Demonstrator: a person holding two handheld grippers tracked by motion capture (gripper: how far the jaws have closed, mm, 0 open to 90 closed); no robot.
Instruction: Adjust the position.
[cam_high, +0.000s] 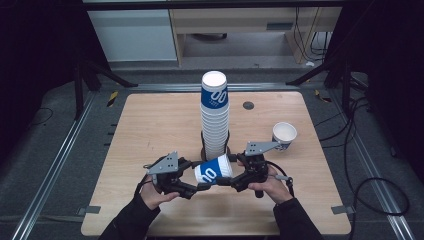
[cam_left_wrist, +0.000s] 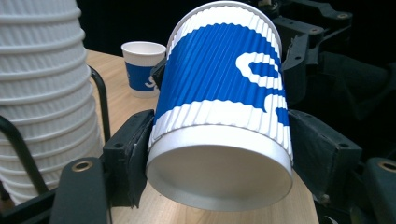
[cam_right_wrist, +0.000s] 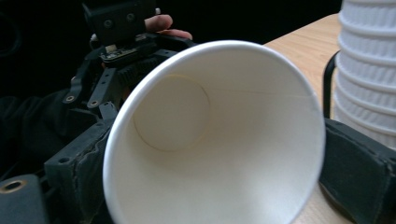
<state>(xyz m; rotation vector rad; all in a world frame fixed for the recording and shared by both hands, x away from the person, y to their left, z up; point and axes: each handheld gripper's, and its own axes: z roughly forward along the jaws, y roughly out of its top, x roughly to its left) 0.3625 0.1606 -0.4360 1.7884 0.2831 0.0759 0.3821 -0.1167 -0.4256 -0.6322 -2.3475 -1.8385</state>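
Blue-white paper cup (cam_high: 213, 171) lies sideways above surface (cam_high: 150, 130), left tool (cam_high: 202, 187) clamped on base end, right tool (cam_high: 226, 181) hugging rim end w/ pads touching; grip gently, avoid crushing.

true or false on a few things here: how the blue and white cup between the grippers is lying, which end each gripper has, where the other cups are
1. The held cup lies on its side between the two grippers. True.
2. The left gripper has its jaws at the cup's open rim. False: they clamp the closed base end; the mouth faces the right gripper.
3. A tall cup stack stands upright in a black wire holder behind the held cup. True.
4. The single cup near the table's right edge lies tipped over. False: it stands upright, mouth up.
5. The held cup is full of liquid. False: the right gripper view shows it empty, white inside.
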